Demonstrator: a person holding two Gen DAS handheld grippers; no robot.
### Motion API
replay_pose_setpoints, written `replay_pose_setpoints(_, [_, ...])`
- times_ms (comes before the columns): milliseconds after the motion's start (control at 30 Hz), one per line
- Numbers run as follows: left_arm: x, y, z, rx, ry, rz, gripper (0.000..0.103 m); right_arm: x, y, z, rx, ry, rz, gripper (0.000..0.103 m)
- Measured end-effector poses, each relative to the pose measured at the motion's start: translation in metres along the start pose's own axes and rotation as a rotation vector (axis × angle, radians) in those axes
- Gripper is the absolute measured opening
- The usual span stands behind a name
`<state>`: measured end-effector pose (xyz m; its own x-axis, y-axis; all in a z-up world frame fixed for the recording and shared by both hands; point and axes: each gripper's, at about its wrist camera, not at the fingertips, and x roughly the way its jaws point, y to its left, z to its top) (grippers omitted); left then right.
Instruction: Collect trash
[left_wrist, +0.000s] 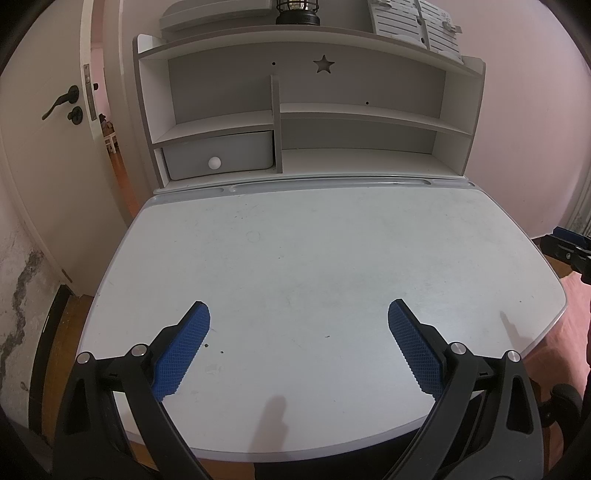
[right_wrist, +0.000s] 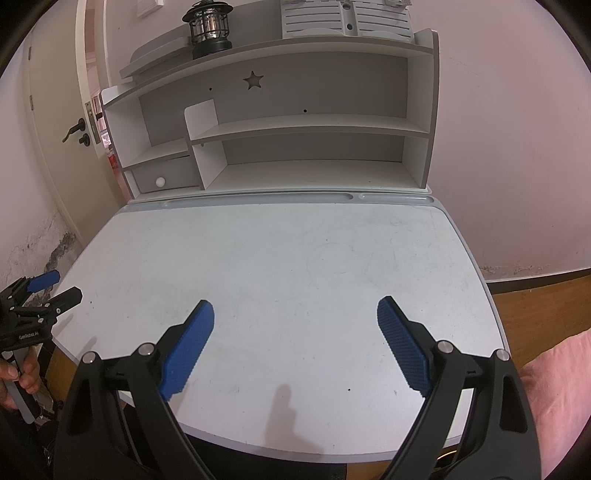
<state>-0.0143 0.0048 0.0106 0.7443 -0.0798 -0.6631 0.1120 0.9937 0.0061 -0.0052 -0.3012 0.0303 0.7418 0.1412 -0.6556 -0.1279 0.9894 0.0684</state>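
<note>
Left tongs (left_wrist: 299, 321), right tongs (right_wrist: 295, 317) spread wide, unloaded, above desk (left_wrist: 314, 251).

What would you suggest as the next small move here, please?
Probably turn the grippers to look elsewhere: the desk shows no trash, only small specks, and both the left gripper and right gripper hang open above it, holding nothing.
</note>
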Motion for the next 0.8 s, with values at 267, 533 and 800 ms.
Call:
replay_pose_setpoints(267, [0.0001,-0.0006,-0.0013,0.000,0.004,0.000,0.094,-0.0008,-0.0004,-0.0016,-0.003,0.000,0.001,0.087])
replay_pose_setpoints(533, [0.0011,-0.0010,-0.0027,0.000,0.010,0.000,0.094,-0.0011,-0.0003,-0.0015,-0.005,0.001,0.002,0.087])
replay_pose_setpoints(800, [0.0004,-0.0033,-0.0026,0.015,-0.006,0.024,0.094,-0.0011,-0.0007,-0.0018,-0.003,0.002,0.003,0.087])
